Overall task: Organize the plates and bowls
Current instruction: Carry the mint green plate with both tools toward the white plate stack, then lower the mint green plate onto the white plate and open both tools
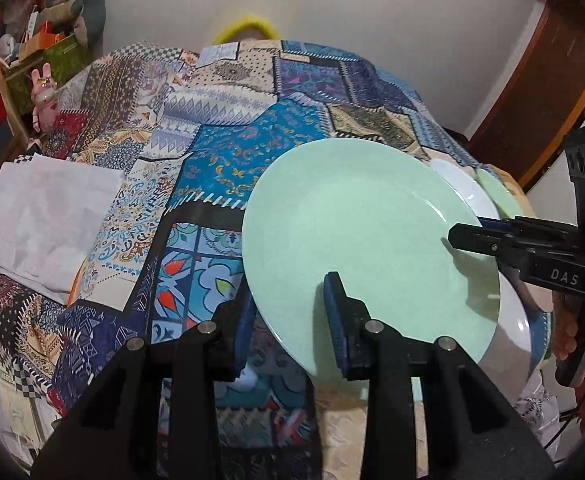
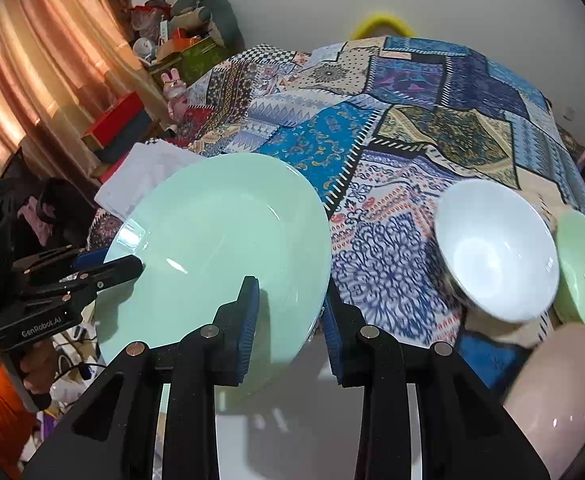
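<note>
A: Mint-green plate [image 1: 364, 240] is what both tools have got. The left gripper [image 1: 292, 320] has its blue pads pinched on the near rim, one finger above the plate and one beneath it.

B: And the other one?

A: The right gripper [image 2: 290, 328] is pressed onto the rim as well. Seen from the left wrist, it comes in from the right and bites the plate's right edge. So the plate hangs between the two, clear of the table and tilted, with its far edge higher than its near edge.

B: What lies under it?

A: A white plate [image 1: 512, 324], showing just beyond the green one's near right edge, and something with a blue rim peeks out past that. I cannot tell what that blue-rimmed piece is.

B: And further out?

A: From the right wrist, a white bowl [image 2: 496, 252] stands to the right of the held plate, and a green bowl [image 2: 584, 268] is just beside it on the right. They look to be touching, though the blur leaves that unsure. Nearer, at the right edge, is a pink dish [image 2: 560, 392], also blurred.

B: What about the table itself?

A: It is covered by a patchwork cloth [image 1: 228, 152] in blues, creams and reds. A white sheet [image 1: 44, 220] lies on it at the left, well apart from the bowls. A hand [image 1: 568, 332] grips the right tool's handle — only partly in view
</note>
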{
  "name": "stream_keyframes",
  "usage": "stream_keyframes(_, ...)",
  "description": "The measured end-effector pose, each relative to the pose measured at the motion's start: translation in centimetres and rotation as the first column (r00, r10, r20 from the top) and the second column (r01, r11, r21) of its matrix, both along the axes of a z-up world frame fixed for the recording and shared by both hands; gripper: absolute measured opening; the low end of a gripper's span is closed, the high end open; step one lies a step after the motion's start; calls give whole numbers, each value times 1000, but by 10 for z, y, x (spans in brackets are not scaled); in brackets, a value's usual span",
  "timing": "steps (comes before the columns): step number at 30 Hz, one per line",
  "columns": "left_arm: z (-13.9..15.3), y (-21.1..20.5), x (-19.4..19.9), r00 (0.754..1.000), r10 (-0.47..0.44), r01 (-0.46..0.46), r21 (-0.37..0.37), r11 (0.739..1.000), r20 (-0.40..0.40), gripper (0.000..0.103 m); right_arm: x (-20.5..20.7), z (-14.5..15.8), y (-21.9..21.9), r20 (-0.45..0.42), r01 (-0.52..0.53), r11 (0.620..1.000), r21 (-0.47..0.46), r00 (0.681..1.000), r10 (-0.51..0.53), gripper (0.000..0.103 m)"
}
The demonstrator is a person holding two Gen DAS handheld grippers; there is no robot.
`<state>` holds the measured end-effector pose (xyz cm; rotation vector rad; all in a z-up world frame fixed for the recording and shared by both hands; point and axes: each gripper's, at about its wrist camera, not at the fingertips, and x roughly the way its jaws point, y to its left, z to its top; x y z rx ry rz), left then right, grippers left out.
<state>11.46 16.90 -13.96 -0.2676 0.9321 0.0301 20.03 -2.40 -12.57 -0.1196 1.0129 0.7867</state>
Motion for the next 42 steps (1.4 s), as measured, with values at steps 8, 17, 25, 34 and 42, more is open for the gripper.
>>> stream_keyframes(8, 22, -29, -19, 999, -33, 33, 3, 999, 32, 33, -19, 11, -32, 14, 44, 998, 38, 999, -44, 29)
stream_keyframes(17, 31, -64, -31, 996, -82, 82, 11, 997, 31, 33, -43, 14, -71, 33, 93, 993, 70, 995, -96, 29)
stream_keyframes(25, 27, -92, -36, 992, -128, 128, 8, 992, 4, 33, -57, 5, -94, 19, 126, 989, 81, 992, -128, 29)
stream_keyframes(34, 13, -113, -37, 985, -169, 169, 9, 986, -35, 33, -66, -14, -122, -23, 172, 978, 119, 985, -170, 29)
stream_keyframes(42, -6, -129, -30, 975, -205, 207, 13, 978, -83, 34, -69, -34, -135, -63, 217, 968, 124, 976, -210, 29)
